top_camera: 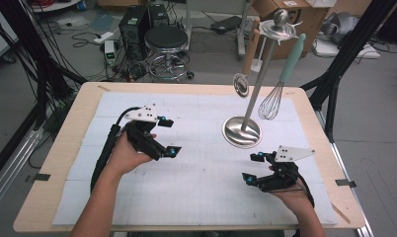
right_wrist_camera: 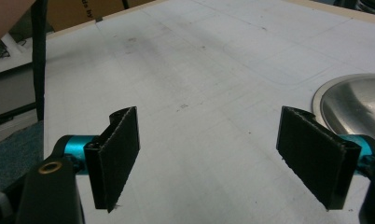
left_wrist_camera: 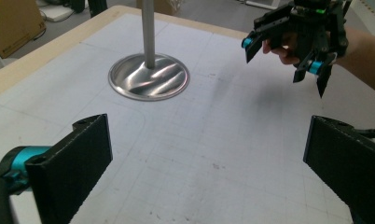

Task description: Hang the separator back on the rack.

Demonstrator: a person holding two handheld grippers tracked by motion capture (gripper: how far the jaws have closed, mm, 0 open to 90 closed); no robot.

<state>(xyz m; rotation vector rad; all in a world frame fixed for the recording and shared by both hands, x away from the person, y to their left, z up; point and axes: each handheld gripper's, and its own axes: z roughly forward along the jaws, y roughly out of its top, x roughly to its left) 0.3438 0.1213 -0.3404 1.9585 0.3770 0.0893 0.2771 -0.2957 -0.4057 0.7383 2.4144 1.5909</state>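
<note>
Both released and empty, the left hand-held gripper (top_camera: 166,137) and right hand-held gripper (top_camera: 252,168) flank the utensil stand (top_camera: 242,131) mid-desk; next likely means reaching for the hanging whisk (top_camera: 270,103).

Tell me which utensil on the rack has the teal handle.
The whisk, hanging on the right side of the steel stand. Its handle is teal; the other hanging utensil, on the left, has a wooden handle and a shiny metal head.
</note>
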